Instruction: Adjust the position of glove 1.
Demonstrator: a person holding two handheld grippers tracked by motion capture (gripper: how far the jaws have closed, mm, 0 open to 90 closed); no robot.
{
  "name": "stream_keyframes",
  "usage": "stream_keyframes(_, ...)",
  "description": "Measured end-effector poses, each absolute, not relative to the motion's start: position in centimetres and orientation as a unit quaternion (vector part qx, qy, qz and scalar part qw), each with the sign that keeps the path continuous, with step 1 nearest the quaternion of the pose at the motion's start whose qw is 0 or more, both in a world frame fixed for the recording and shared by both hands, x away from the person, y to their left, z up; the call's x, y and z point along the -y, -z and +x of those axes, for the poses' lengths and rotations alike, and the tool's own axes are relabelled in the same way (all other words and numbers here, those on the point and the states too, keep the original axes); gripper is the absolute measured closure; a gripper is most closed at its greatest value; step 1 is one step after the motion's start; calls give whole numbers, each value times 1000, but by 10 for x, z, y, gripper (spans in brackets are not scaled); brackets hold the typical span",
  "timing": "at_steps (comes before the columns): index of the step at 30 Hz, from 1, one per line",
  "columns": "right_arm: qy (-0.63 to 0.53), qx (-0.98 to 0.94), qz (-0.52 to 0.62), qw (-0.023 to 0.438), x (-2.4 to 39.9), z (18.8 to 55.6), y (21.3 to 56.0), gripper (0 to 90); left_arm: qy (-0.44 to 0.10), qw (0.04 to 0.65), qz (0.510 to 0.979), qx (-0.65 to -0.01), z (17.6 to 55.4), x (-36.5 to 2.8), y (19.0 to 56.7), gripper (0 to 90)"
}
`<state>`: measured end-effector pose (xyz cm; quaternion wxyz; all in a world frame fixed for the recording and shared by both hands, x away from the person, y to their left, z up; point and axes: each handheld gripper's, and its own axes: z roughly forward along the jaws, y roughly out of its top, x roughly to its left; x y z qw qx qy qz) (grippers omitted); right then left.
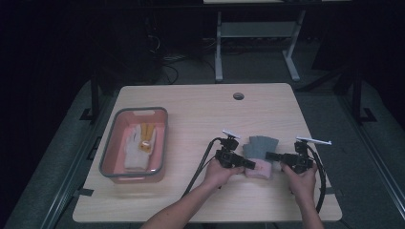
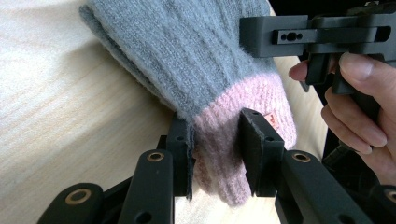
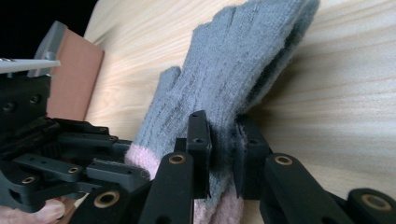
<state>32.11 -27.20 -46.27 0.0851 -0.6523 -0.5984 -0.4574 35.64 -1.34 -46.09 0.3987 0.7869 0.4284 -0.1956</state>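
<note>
Near the bottom of the high view, two forearms entering, a hand on each tool. Just above them, right of centre in that frame: a grey knitted glove with a pink cuff lying on the wooden table, pinched from both sides. Left gripper clamped on the pink cuff, wool bunched between the pads, seen close in the left gripper view. Right gripper clamped on the grey edge of the same glove just above the cuff, knit squeezed thin between its pads in the right gripper view.

Handling, as a judgement: very light, wholly limp, nothing to break. Fuzzy knit, so little risk of slipping from the pads, but stretchy and liable to sag, fold or twist once lifted. Ribbed cuff the firmest place to take hold; opposite edges near the cuff well suited for keeping it spread. Fingers of the glove free to droop and drag. Snagging of loops on the jaw edges possible under a hard pull.

Farther off, at the left of the high view: a grey-rimmed pink bin, holding a white work glove with a yellowish patch. Beyond, a cable hole near the table's far edge, then dark floor and desk legs.
</note>
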Motion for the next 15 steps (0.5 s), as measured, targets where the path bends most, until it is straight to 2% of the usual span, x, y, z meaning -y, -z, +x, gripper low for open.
stream_keyframes(15, 472, 607, -635, 77, 257, 321, 444, 785, 185, 413, 788, -417, 356, -7, 443, 667)
